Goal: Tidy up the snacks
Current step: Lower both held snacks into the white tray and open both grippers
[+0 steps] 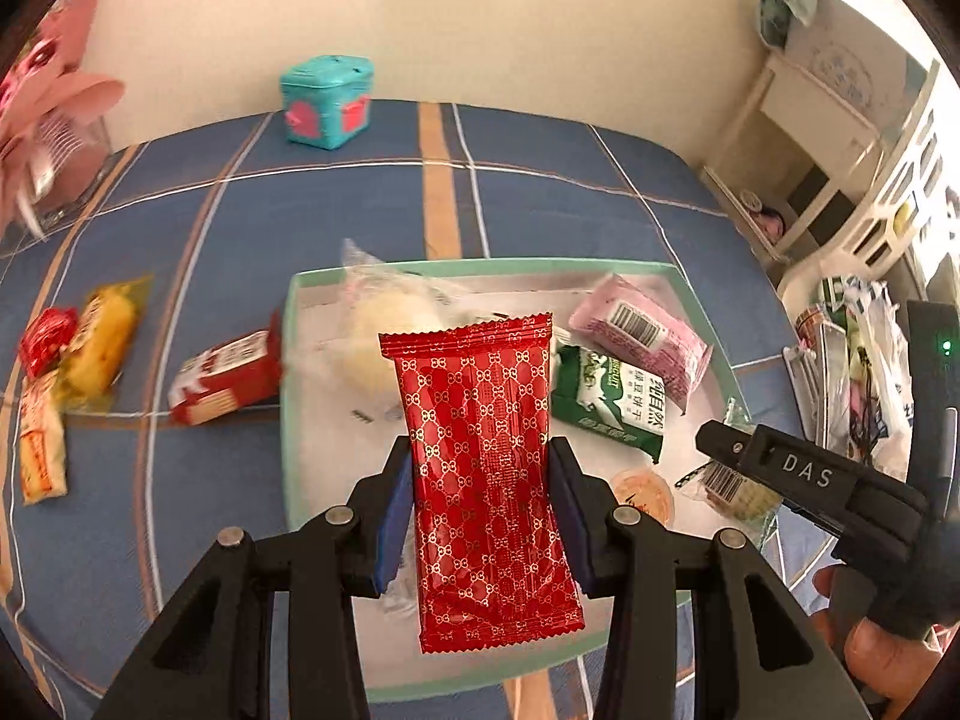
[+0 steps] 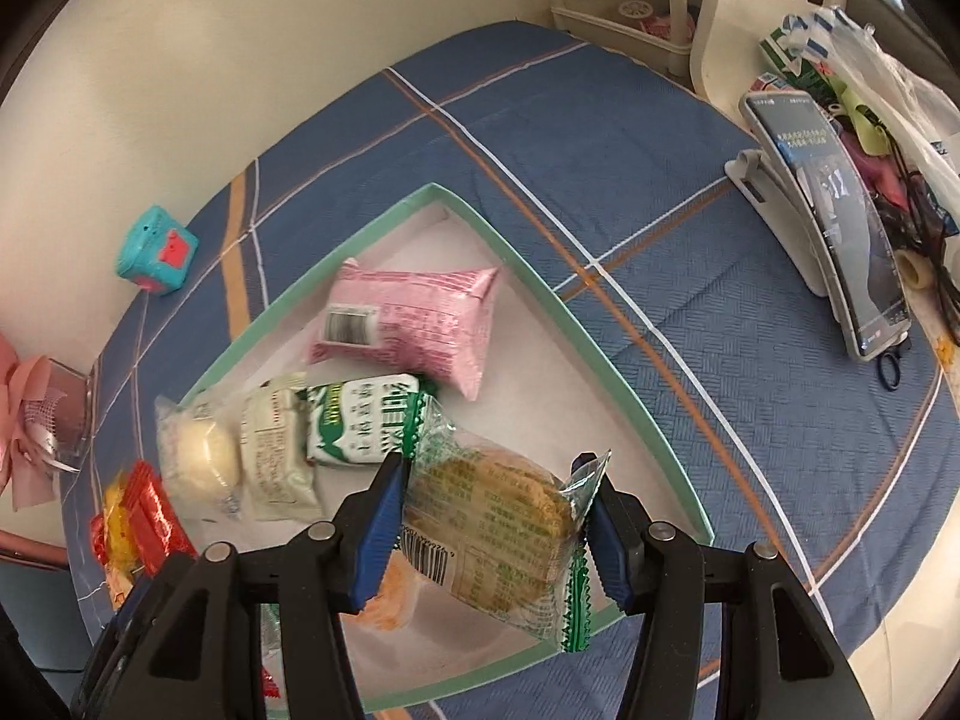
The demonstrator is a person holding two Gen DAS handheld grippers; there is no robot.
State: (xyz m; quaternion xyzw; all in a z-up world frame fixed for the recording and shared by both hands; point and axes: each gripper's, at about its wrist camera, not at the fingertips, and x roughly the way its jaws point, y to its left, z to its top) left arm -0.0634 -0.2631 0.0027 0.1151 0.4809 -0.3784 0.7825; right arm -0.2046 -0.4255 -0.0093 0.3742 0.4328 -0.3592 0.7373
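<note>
Left gripper (image 1: 480, 510) clamped red packet (image 1: 480, 468); right gripper (image 2: 495, 531) clamped cracker packet (image 2: 498, 534). Both over tray (image 2: 600, 360); next, release.

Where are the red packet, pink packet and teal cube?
red packet (image 1: 480, 450): left wrist view, middle of the wrapper between the fingers.
pink packet (image 2: 414, 324): right wrist view, centre of its printed face.
teal cube (image 1: 327, 102): left wrist view, front face.

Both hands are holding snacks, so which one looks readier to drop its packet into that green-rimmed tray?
Right, probably: its clear green-edged cracker packet hangs low inside the green-rimmed tray.
</note>
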